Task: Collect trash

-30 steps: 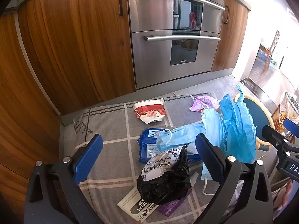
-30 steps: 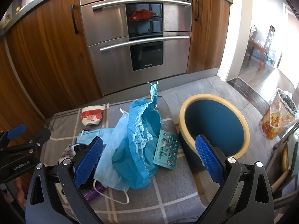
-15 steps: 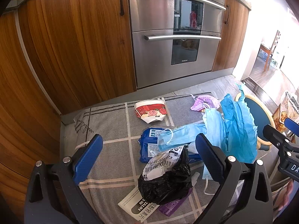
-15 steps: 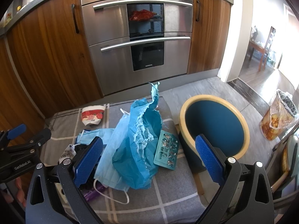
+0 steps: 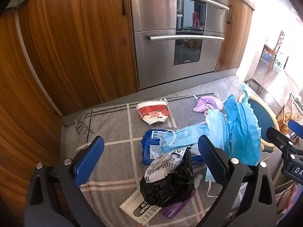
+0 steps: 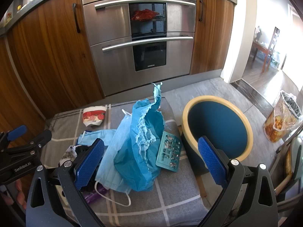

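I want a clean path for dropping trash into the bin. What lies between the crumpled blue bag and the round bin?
In the right wrist view, a teal blister pack lies between the crumpled blue bag and the round bin.

Counted on the grey checked cushion (image 6: 170, 204): one crumpled blue plastic sheet (image 6: 140, 151), two pale blue face masks (image 5: 181, 138) (image 6: 111, 162), one flattened red-and-white paper cup (image 5: 153, 113), one black plastic bag (image 5: 168, 185), one blue wipes packet (image 5: 151, 147), one teal blister pack (image 6: 169, 154), one purple wrapper (image 5: 206, 104), one white printed leaflet (image 5: 140, 208). Beside it, one round blue bin with a cream rim (image 6: 217, 126). Two oven doors (image 6: 140, 19) (image 6: 144, 56) behind.
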Available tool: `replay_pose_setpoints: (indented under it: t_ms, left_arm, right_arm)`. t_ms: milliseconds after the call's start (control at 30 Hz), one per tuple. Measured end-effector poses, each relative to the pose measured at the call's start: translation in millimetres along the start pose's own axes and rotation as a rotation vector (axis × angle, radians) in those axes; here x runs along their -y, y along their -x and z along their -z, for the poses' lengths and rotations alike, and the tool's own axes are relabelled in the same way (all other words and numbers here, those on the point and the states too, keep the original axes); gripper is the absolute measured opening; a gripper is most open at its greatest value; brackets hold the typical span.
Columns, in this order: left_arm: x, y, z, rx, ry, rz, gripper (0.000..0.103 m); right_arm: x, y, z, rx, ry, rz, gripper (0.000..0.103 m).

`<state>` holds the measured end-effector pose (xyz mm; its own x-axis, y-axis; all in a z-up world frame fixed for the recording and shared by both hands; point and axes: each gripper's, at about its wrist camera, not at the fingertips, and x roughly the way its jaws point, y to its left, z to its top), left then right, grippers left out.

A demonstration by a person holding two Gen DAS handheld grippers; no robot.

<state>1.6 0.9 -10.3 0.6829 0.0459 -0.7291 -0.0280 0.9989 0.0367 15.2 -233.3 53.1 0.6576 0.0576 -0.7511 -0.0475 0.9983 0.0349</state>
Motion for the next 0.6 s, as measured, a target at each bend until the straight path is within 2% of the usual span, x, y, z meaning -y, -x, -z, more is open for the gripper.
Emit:
replay_pose_setpoints:
  t_ms: [600]
  left_arm:
    - [-1.1, -0.6, 1.7, -0.003, 0.001, 0.0, 0.098]
  right_arm:
    - [-1.2, 0.2, 0.4, -0.006, 0.0, -0.003, 0.098]
